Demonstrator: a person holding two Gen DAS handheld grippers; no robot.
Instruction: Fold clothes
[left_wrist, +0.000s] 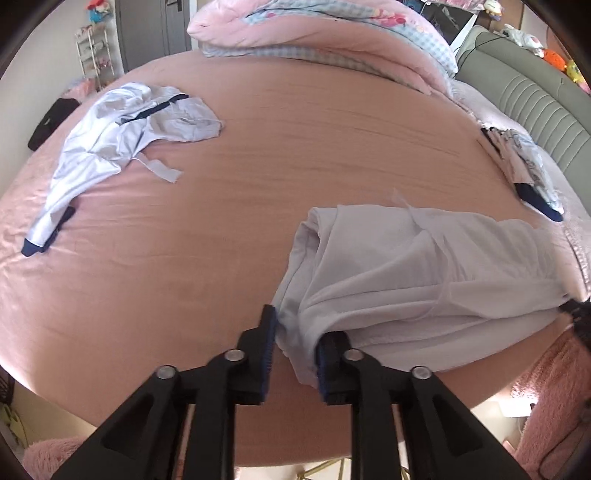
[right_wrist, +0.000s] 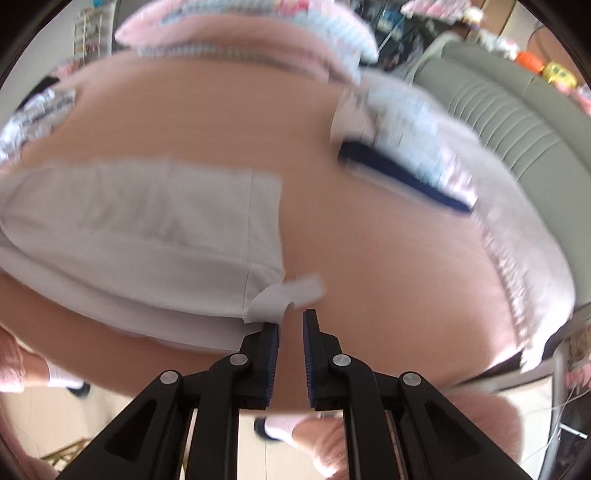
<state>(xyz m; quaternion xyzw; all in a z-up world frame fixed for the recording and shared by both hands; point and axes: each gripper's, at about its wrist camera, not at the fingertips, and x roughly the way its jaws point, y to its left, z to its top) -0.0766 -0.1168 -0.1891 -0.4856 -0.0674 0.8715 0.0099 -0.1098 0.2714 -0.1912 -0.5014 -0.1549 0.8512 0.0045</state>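
Note:
A folded white garment (left_wrist: 406, 277) lies on the pink bed sheet (left_wrist: 221, 221) near the front edge. My left gripper (left_wrist: 301, 325) is open at its left end, and a loose corner of the fabric hangs between the two spread fingers. The right wrist view is motion-blurred. There the white garment (right_wrist: 147, 236) lies to the left, and its right corner flap (right_wrist: 291, 290) sits just ahead of my right gripper (right_wrist: 290, 319). That gripper is open by a narrow gap with nothing between its pads; the left finger (right_wrist: 267, 343) touches the garment's edge.
A crumpled pale blue garment with navy cuffs (left_wrist: 122, 122) lies at the far left of the bed. A stack of folded clothes (left_wrist: 528, 173) sits by the grey headboard (left_wrist: 535, 103). A pink quilt (left_wrist: 314, 33) is heaped at the back. A person's feet in white socks (right_wrist: 66, 380) stand below the bed edge.

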